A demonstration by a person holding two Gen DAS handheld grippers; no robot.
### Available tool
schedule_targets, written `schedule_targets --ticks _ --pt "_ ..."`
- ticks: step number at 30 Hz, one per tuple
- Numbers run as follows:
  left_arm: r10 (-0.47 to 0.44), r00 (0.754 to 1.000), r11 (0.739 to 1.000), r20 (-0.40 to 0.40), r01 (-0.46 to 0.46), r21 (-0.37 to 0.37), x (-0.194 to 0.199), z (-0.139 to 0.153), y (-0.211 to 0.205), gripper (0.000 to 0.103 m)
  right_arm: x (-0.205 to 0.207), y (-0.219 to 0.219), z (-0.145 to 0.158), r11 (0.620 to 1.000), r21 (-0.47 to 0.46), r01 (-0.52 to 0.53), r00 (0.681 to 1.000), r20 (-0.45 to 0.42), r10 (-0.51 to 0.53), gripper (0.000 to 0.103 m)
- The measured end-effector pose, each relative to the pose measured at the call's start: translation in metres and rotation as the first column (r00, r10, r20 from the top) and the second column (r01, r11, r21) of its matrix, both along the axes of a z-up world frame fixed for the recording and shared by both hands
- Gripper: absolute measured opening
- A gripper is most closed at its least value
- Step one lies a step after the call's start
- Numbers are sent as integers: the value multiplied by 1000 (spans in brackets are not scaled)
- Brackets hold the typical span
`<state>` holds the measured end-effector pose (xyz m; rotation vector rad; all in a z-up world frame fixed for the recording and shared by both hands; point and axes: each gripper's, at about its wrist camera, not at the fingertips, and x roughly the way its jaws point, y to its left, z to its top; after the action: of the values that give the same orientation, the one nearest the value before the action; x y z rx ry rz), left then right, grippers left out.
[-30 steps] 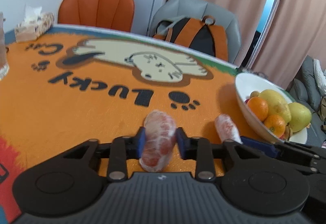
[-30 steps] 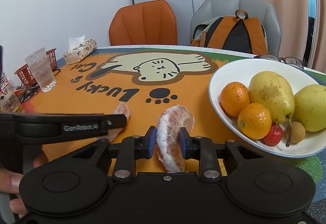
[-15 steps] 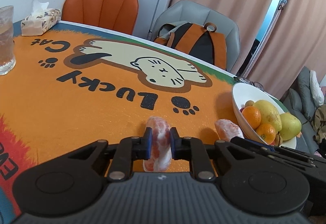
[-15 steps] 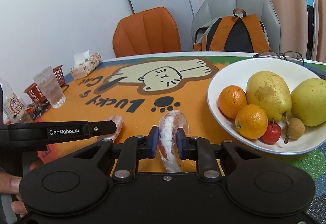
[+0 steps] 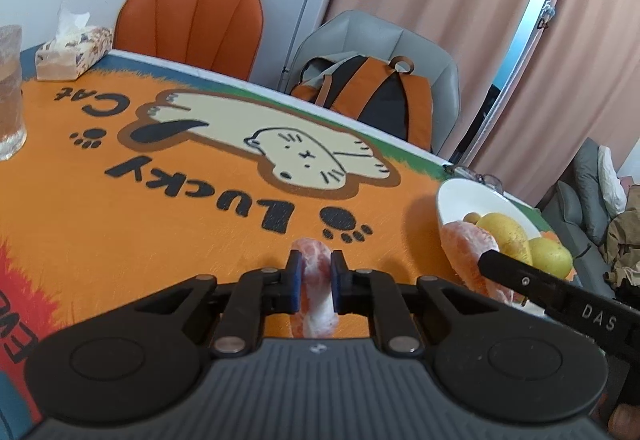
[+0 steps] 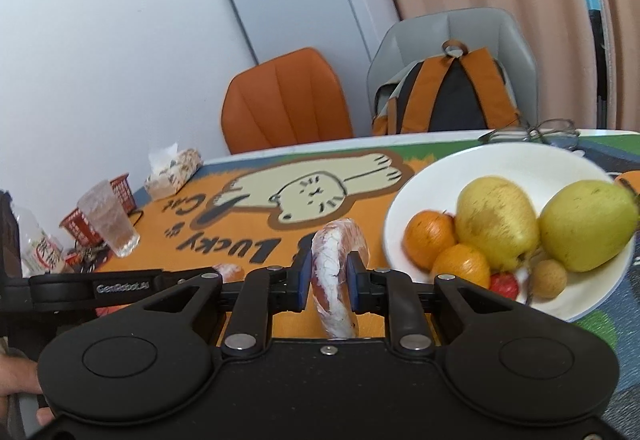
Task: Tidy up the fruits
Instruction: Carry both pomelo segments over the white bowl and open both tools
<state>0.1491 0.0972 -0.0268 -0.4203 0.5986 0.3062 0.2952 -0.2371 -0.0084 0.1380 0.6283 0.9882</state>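
My left gripper (image 5: 315, 264) is shut on a peeled citrus segment (image 5: 310, 254), held a little above the orange "Lucky Cat" mat (image 5: 160, 224). My right gripper (image 6: 330, 266) is shut on a second peeled segment (image 6: 340, 236), just left of the white fruit bowl (image 6: 440, 167). The bowl holds two oranges (image 6: 428, 238), two yellow-green pears (image 6: 496, 222), a small red fruit (image 6: 504, 284) and a small brown one (image 6: 552, 278). In the left wrist view the right gripper's finger (image 5: 560, 292) and its segment (image 5: 468, 252) overlap the bowl (image 5: 460, 195).
A glass (image 6: 110, 217), a red basket (image 6: 80, 224), a bottle (image 6: 38, 248) and a tissue box (image 6: 172, 171) stand at the mat's left. Spectacles (image 6: 532, 131) lie behind the bowl. An orange chair (image 6: 284, 107) and a grey chair with a backpack (image 6: 448, 95) stand beyond the table.
Both grippers have squeezed tighter on their segments and lifted them off the mat. The right gripper has rolled and carried its segment closer to the bowl.
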Motion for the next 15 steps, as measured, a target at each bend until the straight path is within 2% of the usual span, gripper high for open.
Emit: schedule_targets --ticks 15 --pt "-69 995 997 68 67 24 29 34 -20 13 45 -41 21 989 38 146 989 21 -147 18"
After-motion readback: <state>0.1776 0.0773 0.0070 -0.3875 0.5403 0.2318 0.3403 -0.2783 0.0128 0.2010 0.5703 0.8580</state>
